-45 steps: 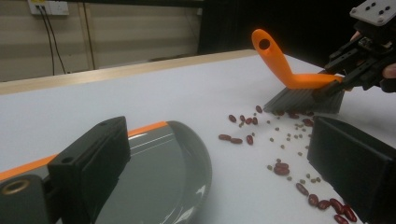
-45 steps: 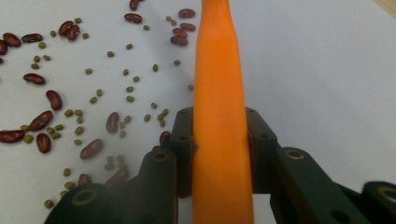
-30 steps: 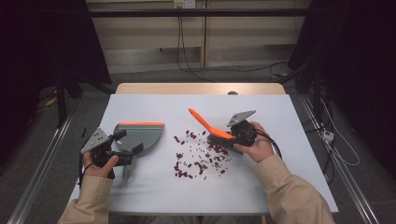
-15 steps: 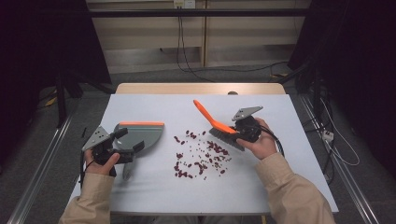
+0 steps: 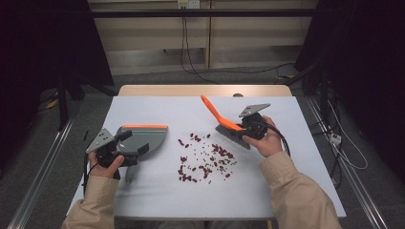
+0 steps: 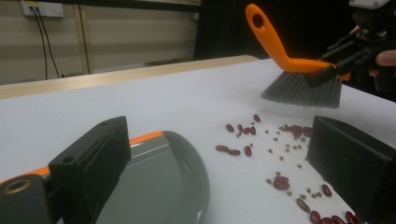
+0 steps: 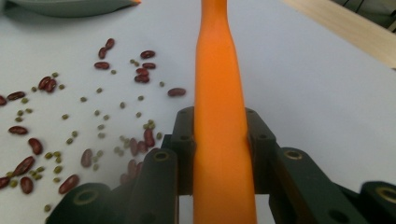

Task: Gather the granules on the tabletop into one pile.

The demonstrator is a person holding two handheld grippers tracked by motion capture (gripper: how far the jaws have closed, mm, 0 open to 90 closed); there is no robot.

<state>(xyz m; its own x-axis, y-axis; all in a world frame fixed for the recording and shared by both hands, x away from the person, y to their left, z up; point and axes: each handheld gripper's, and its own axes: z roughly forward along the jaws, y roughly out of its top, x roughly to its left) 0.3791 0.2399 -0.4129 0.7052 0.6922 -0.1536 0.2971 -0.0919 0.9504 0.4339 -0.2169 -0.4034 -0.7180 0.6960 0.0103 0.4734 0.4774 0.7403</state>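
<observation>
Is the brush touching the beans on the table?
Apart. In the left gripper view the brush bristles hang above the white table, with bare table between them and the nearest beans.

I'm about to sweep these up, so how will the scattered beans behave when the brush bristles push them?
The red kidney beans look smooth and rounded, so they will probably roll or skid ahead of the bristles. The small green beans seem lighter and may scatter sideways past the dustpan.
</observation>
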